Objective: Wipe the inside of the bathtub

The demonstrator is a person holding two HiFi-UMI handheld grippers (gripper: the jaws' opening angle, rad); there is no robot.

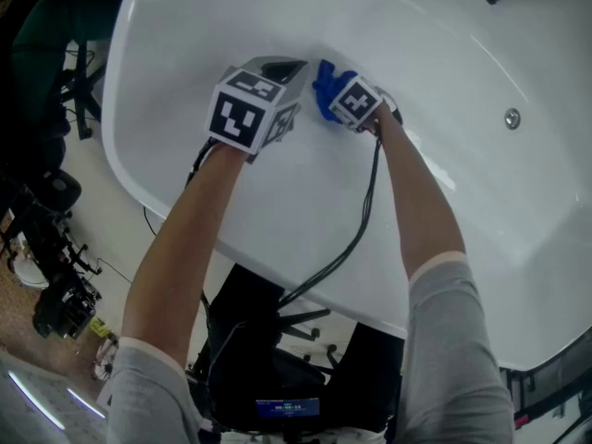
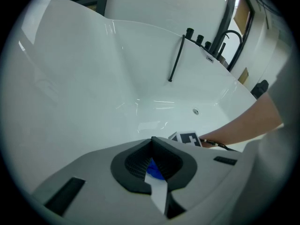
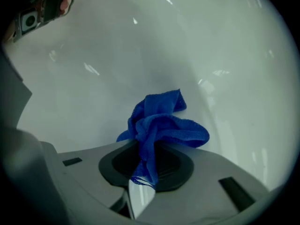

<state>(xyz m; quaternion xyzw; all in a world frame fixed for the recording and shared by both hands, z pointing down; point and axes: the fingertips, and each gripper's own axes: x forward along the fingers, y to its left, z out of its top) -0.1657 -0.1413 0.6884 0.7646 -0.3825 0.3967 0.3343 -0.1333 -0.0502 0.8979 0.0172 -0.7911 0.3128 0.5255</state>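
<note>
Bathtub (image 1: pixel 277 202): wiping apparently under way, centre frame. Right gripper (image 3: pixel 144 148) clamps blue cloth (image 3: pixel 159 121). Left gripper (image 2: pixel 152 142) closed, idle. Coverage unclear.

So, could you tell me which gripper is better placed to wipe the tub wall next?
Right. The right gripper is shut on the blue cloth, bunched against the bathtub wall; the left gripper, nearby, has its jaws together.

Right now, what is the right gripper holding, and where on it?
The right gripper pinches the blue cloth by a bunched fold near one end.
</note>
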